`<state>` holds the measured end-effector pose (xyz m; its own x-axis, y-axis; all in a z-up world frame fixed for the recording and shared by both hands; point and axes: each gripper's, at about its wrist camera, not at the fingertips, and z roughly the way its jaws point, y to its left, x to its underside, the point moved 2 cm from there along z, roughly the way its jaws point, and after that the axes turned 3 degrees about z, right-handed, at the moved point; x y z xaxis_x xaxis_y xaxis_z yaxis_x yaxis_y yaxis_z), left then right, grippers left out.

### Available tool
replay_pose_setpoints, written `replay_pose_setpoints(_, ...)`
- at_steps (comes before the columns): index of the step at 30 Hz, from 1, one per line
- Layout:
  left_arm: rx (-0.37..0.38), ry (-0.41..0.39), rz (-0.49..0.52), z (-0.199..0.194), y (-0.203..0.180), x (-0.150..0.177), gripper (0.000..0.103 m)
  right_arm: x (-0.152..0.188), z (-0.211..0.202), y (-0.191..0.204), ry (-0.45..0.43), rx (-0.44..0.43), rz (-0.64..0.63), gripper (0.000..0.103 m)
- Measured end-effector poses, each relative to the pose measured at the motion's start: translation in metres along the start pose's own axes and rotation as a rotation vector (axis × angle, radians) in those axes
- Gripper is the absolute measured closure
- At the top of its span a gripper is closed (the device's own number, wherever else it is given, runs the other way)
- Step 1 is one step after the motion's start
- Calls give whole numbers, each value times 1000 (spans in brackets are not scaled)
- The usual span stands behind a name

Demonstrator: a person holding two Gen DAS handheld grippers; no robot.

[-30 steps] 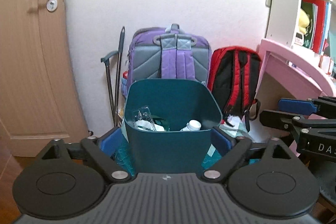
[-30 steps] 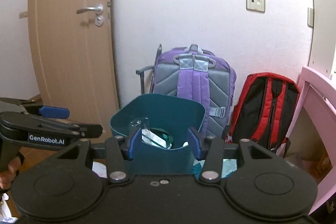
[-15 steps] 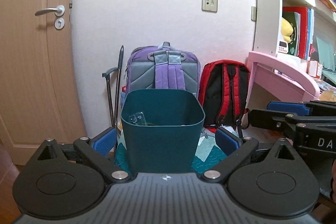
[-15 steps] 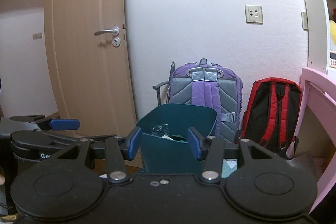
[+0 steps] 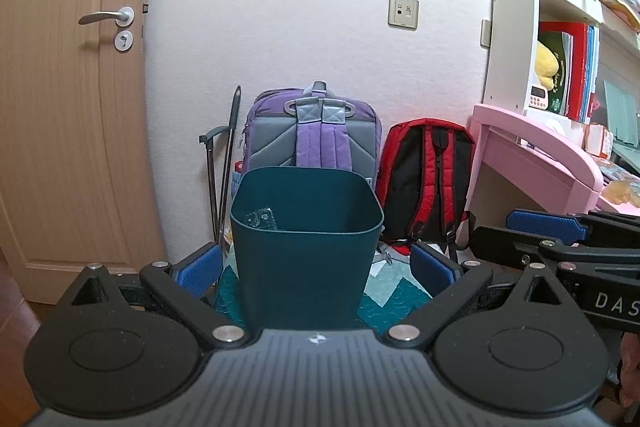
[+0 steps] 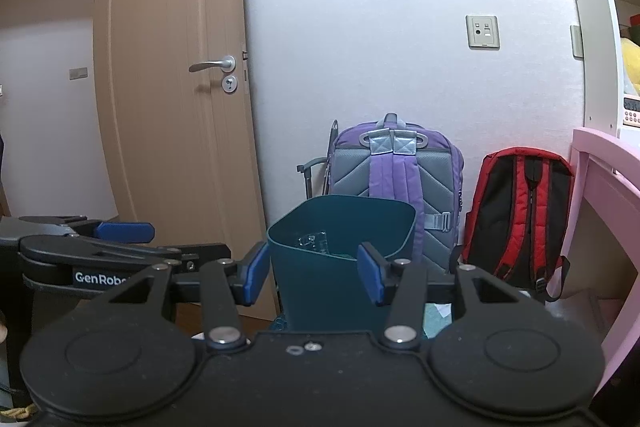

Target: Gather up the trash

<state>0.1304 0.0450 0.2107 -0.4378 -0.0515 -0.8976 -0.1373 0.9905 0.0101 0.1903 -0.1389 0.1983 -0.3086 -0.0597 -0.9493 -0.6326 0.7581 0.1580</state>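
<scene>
- The dark teal bin (image 5: 306, 251) stands upright on a patchwork floor mat (image 5: 394, 293), in front of the wall and just ahead of both grippers.
- Inside the bin, a crumpled piece of clear plastic packaging (image 5: 262, 219) leans against the left inner wall near the rim; in the right wrist view the same clear plastic (image 6: 314, 242) shows just under the rim. Whatever lies deeper is hidden by the front wall.
- The left gripper (image 5: 316, 267) is spread wide with nothing between its blue pads (image 5: 199, 267); the bin sits in the gap in this view, but the pads do not touch it.
- The right gripper (image 6: 312, 273) is also released and holds nothing, its blue pads (image 6: 256, 271) apart in front of the bin's near wall.
- Behind the bin, a purple backpack (image 5: 314, 131) leans on the wall, with a red backpack (image 5: 426, 179) just beside it toward the pink desk (image 5: 536, 155).
- A wooden door (image 5: 68, 99) stands at the left.
</scene>
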Motion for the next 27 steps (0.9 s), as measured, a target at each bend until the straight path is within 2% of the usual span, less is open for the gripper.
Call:
replay_pose_setpoints(14,14,16,-26,-3,-3,6,2,6,-2,1,9,23,15,54)
replay_pose_setpoints(27,-10,13,-38,-11,-5,11,2,9,-6,10,17,23,17,54)
